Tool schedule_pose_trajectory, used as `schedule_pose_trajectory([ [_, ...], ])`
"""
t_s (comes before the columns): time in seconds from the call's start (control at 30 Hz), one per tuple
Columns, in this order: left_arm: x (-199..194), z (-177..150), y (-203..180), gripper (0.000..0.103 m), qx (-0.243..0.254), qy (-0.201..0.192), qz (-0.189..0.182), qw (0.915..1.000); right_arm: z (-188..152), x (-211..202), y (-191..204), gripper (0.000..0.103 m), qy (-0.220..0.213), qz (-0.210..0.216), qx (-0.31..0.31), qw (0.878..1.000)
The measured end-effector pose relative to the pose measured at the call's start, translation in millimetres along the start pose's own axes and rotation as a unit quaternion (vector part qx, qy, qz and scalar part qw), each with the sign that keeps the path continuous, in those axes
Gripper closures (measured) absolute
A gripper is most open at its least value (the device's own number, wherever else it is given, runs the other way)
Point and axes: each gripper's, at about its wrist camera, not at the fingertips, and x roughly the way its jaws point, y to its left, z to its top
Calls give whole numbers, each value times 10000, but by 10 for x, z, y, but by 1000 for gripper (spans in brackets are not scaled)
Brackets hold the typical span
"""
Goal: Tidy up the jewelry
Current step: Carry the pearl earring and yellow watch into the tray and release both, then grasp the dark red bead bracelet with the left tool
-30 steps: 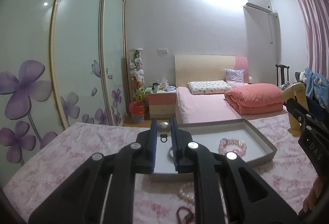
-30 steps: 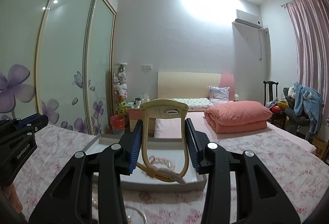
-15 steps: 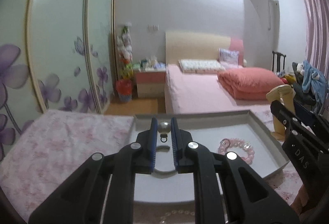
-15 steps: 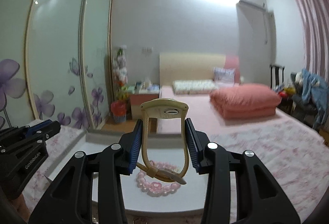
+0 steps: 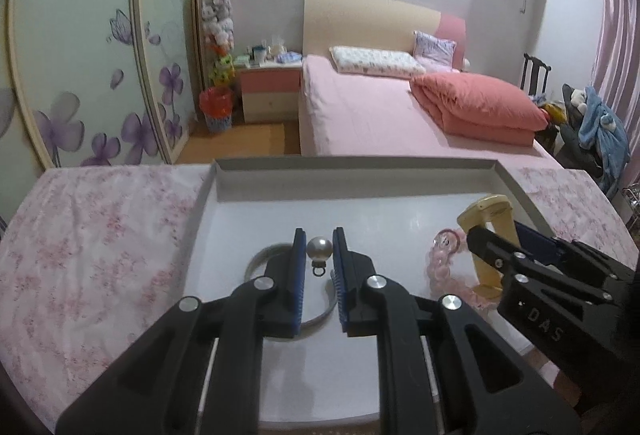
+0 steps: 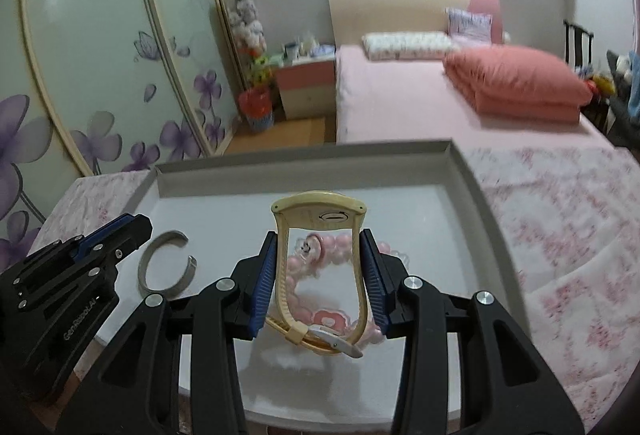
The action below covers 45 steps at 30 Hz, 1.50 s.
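A pearl pendant point(image 5: 319, 250) sits between the blue pads of the left gripper point(image 5: 319, 255), whose jaws are opening; thin gaps show on both sides of the pearl, so the pads no longer press it. It hangs over the grey tray point(image 5: 352, 171), above a silver open bangle point(image 6: 167, 267) lying on the tray floor. To the right, the right gripper point(image 6: 320, 267) is clamped on a cream wristwatch point(image 6: 320, 223), held over a pink bead bracelet point(image 6: 340, 247) in the tray. The tray rests on a pink floral cloth point(image 5: 100, 235).
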Motion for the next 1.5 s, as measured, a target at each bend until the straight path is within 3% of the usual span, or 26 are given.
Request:
schedule_pose_trajectory([
  [0.13,12,-22,58,66,-59,77,-10,10000,-8,-58,-66,54,-62,17,67,10000],
  [0.53,-643,-146,394,60,-313,-149,37,9994,-83,-884,-144,54,-826,80,-20,9965],
  [0.93,-1394,-960,463,57,-106,-64,-86,9999,-638,-1522,-107,54,-1102,190,-173,9936],
  [1.2,-1394,-1338,186,57,252,389,-377,9982,-1057,-1692,-97,54,-935,200,-199,9952],
  [1.5,-1126,-1431,-82,56,535,961,-492,9927,-1229,-1709,-187,54,-817,132,-26,9966],
])
